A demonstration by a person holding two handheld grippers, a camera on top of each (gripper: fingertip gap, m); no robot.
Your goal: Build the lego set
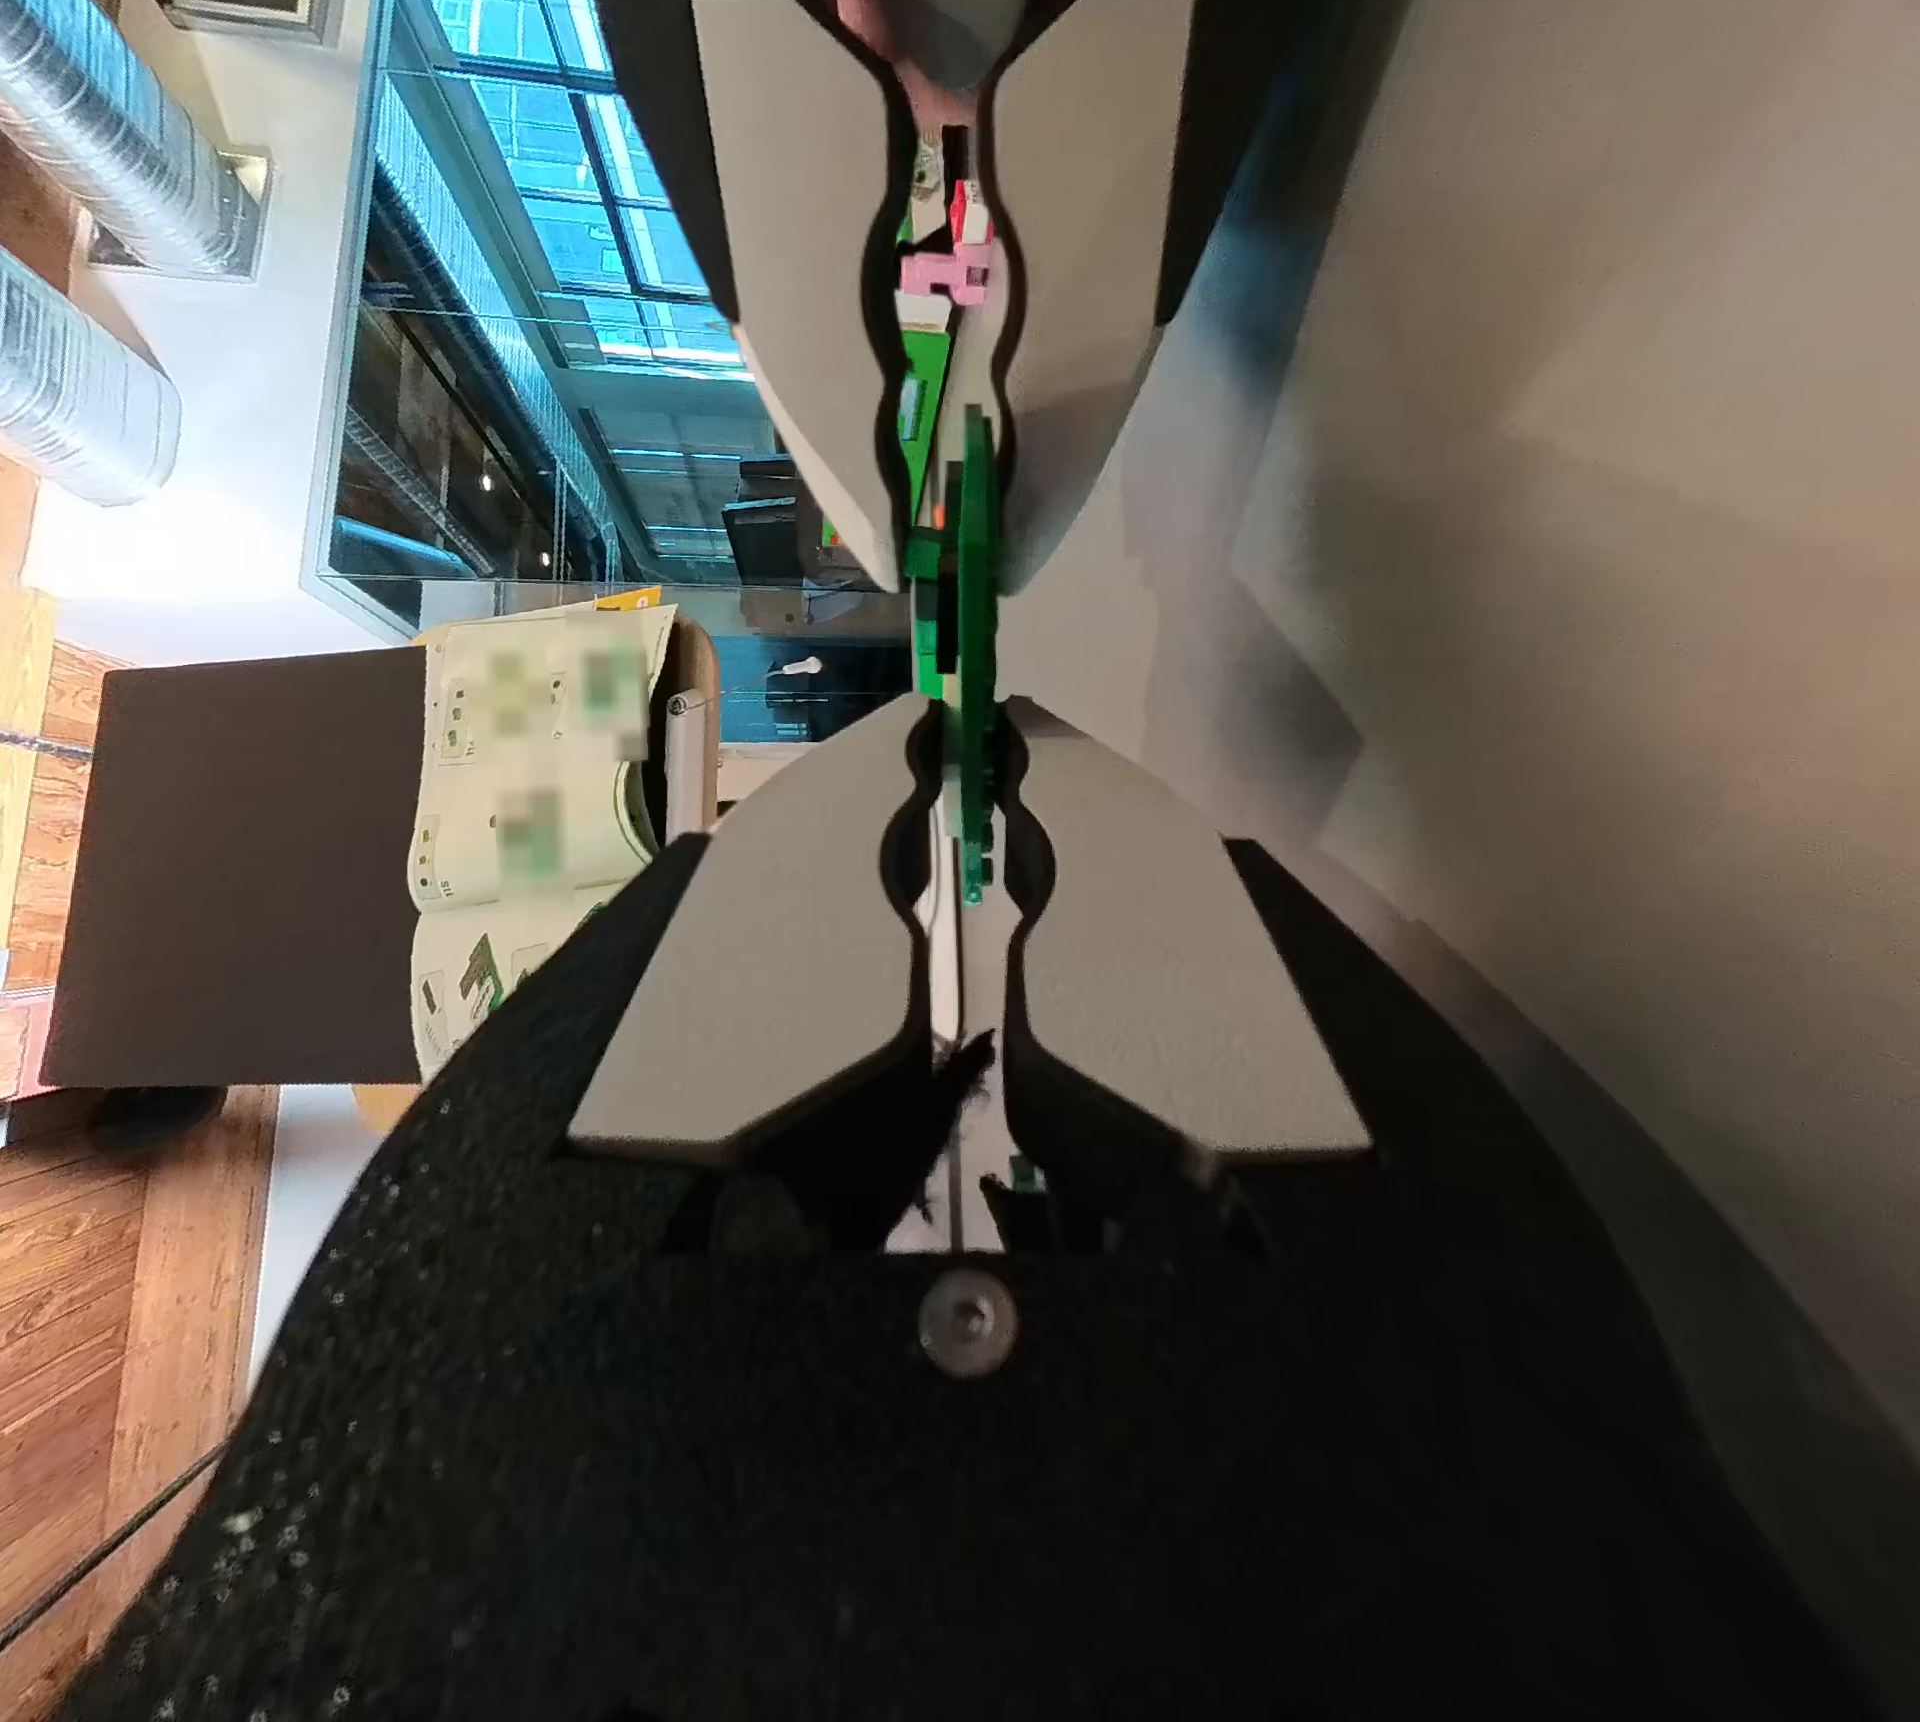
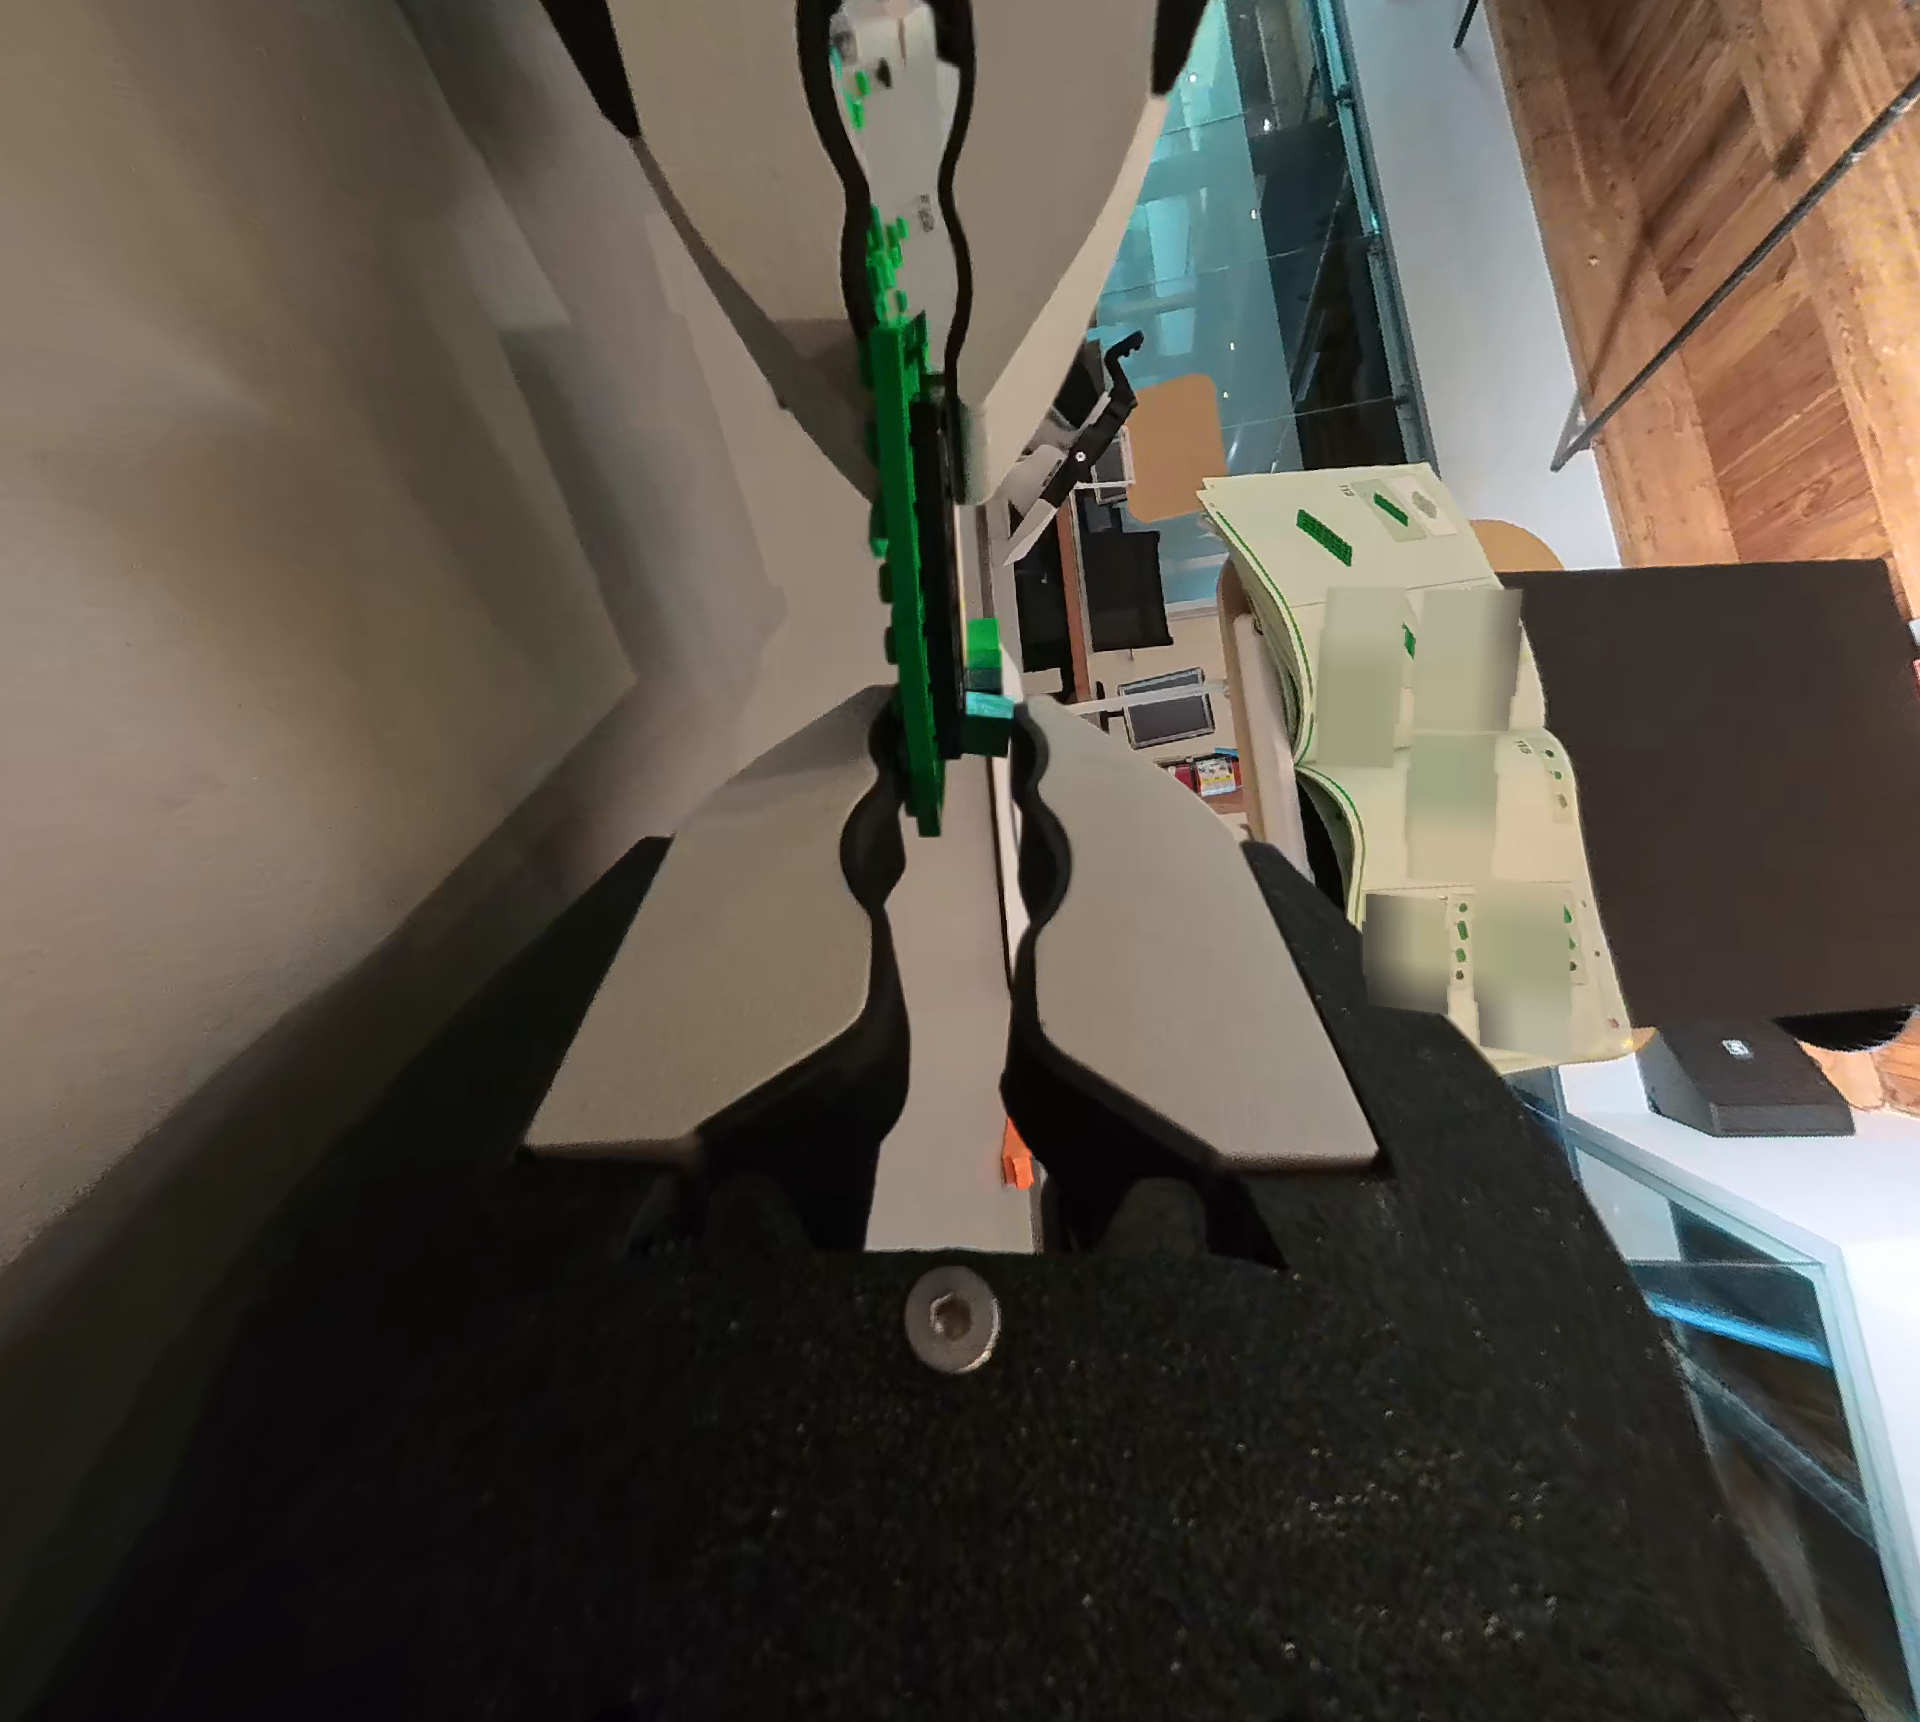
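A green lego plate point(image 1: 977, 592) with small green and black bricks on it is held edge-on, upright above the white table point(image 1: 1558, 425). My left gripper point(image 1: 966, 716) is shut on one end of it. My right gripper point(image 1: 956, 581) faces it from the far side and is shut on the other end. In the right wrist view the plate point(image 2: 909, 550) runs from my right gripper point(image 2: 951, 716) to the left gripper point(image 2: 920, 483). Small green bricks point(image 2: 982, 664) stick out from its side. Pink point(image 1: 940, 275) and red-and-white point(image 1: 966, 212) bricks show between the far fingers.
An open instruction booklet point(image 1: 540, 768) leans on a dark board point(image 1: 239, 862); both also show in the right wrist view, booklet point(image 2: 1434, 737) and board point(image 2: 1714, 789). An orange piece point(image 2: 1016, 1163) lies near my right gripper's base. Loose green bricks point(image 2: 883, 259) lie on the table point(image 2: 260, 425).
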